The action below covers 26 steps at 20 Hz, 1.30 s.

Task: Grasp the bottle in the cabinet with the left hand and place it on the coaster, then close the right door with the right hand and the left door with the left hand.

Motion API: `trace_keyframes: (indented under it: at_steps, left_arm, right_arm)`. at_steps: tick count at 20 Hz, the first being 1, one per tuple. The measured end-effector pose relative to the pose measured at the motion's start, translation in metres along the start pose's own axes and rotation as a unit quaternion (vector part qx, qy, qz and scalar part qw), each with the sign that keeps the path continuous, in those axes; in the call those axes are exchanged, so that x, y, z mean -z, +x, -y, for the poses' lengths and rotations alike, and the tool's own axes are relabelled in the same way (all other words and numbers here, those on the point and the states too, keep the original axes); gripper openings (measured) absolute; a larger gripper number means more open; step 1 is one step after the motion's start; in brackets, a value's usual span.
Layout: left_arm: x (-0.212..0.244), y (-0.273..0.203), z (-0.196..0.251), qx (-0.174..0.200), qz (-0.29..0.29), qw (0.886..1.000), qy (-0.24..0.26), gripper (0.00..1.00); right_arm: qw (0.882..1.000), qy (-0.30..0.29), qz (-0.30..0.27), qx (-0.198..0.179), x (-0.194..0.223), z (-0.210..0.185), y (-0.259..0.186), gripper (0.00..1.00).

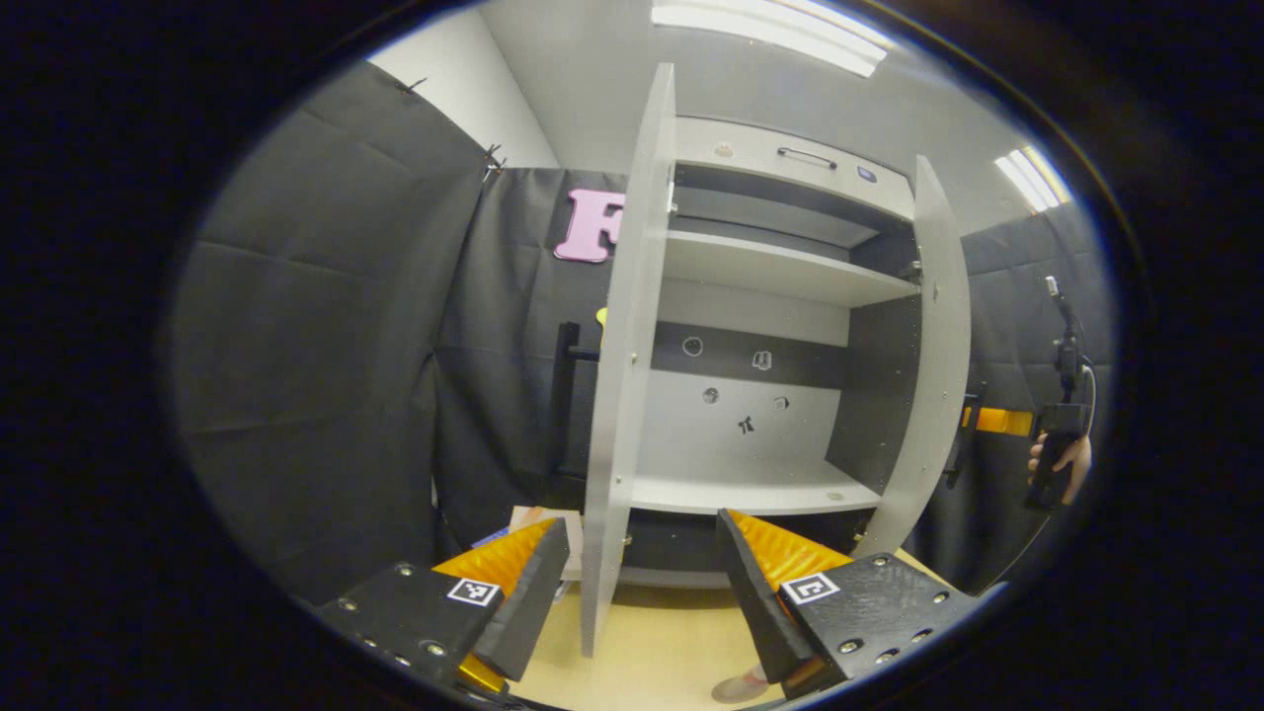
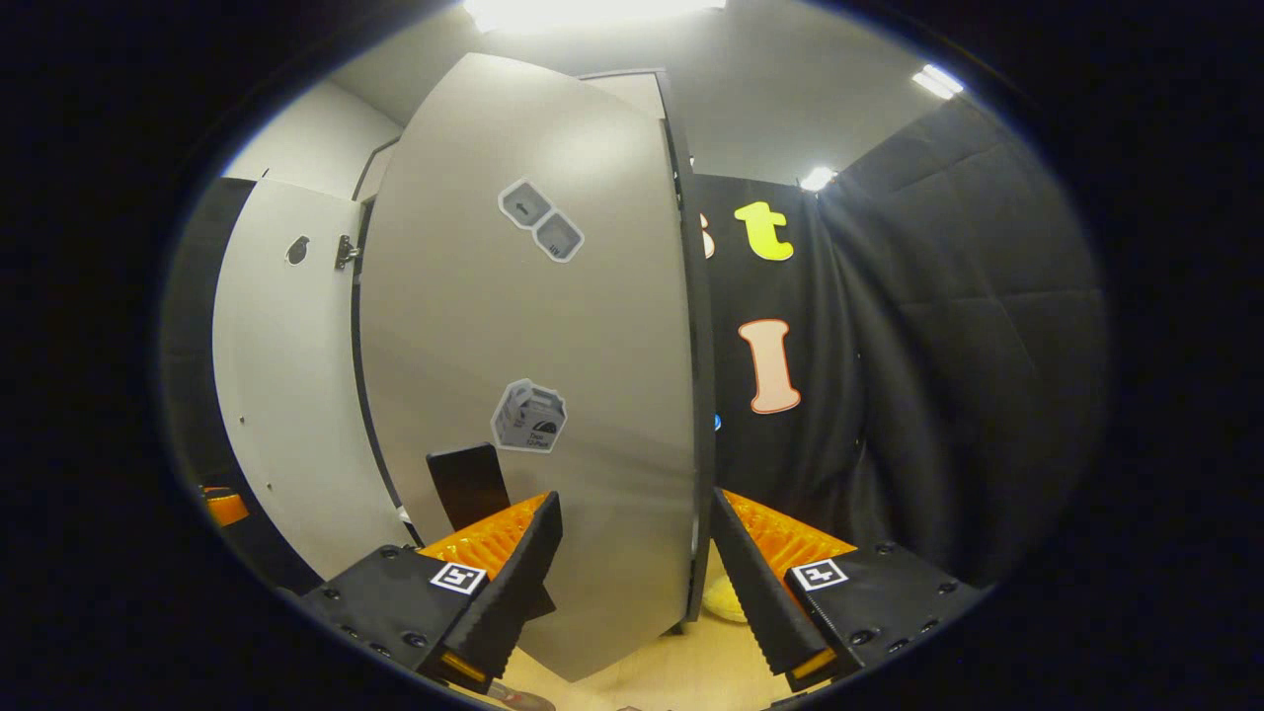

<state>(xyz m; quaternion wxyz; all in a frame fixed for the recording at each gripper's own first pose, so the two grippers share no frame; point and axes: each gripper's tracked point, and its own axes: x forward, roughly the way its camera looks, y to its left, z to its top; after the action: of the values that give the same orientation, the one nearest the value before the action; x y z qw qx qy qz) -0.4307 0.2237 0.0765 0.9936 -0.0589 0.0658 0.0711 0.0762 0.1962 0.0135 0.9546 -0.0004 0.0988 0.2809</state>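
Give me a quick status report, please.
Both tools open: left tool astride left door edge, right tool at right door. Cabinet shelves bare.

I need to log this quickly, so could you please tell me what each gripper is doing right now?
Left gripper: open, holding nothing, facing the left door's edge.
Right gripper: open, holding nothing, at the right door.

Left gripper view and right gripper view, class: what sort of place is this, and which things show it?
Probably a staged recording booth rather than a home kitchen: black cloth walls hang around a lone grey cabinet with both doors open, standing on a pale wooden tabletop under ceiling strip lights.
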Motion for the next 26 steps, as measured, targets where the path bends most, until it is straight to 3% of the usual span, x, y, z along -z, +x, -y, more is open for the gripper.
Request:
trace_keyframes:
  at_steps: [1, 2, 3, 4, 6, 7, 8, 15, 19, 21, 26]
  left_arm:
    - [-0.002, -0.002, -0.008, -0.005, 0.003, 1.0, 0.002, 0.87]
    - [-0.003, -0.006, -0.015, -0.01, 0.005, 1.0, 0.004, 0.94]
    - [-0.004, -0.008, -0.023, -0.013, 0.007, 1.0, 0.004, 0.87]
    - [-0.003, -0.01, -0.031, -0.012, 0.006, 1.0, 0.004, 0.87]
    - [-0.007, -0.011, -0.051, -0.02, 0.01, 1.0, 0.011, 0.87]
    - [-0.007, -0.009, -0.063, -0.025, 0.009, 1.0, 0.016, 0.94]
    - [-0.008, -0.007, -0.074, -0.03, 0.008, 0.999, 0.022, 0.87]
    - [-0.031, 0.016, -0.138, -0.044, 0.037, 0.998, 0.029, 0.87]
    - [-0.045, 0.043, -0.151, -0.002, 0.039, 0.997, 0.062, 0.87]
    - [-0.052, 0.058, -0.146, 0.034, 0.039, 0.997, 0.06, 0.87]
    - [-0.069, 0.09, -0.133, 0.073, 0.044, 0.994, 0.061, 0.87]
  right_arm:
    - [1.0, 0.003, -0.003, -0.005, 0.004, -0.012, 0.002, 0.96]
    - [1.0, 0.004, -0.005, -0.007, 0.006, -0.019, 0.002, 0.96]
    - [1.0, 0.001, -0.005, -0.004, 0.007, -0.023, 0.001, 0.92]
    - [1.0, -0.002, -0.006, 0.001, 0.008, -0.023, -0.001, 0.96]
    - [1.0, -0.002, -0.006, 0.012, 0.012, -0.025, -0.005, 0.96]
    - [1.0, 0.002, -0.006, 0.016, 0.015, -0.026, -0.007, 0.92]
    - [1.0, 0.006, -0.005, 0.019, 0.016, -0.027, -0.009, 0.96]
    - [0.998, 0.023, 0.005, 0.051, 0.031, -0.033, -0.027, 0.96]
    - [0.997, 0.012, 0.014, 0.074, 0.034, -0.029, -0.035, 0.96]
    - [0.997, 0.018, 0.011, 0.077, 0.039, -0.032, -0.037, 0.96]
    - [0.996, 0.028, 0.001, 0.085, 0.053, -0.037, -0.047, 0.96]
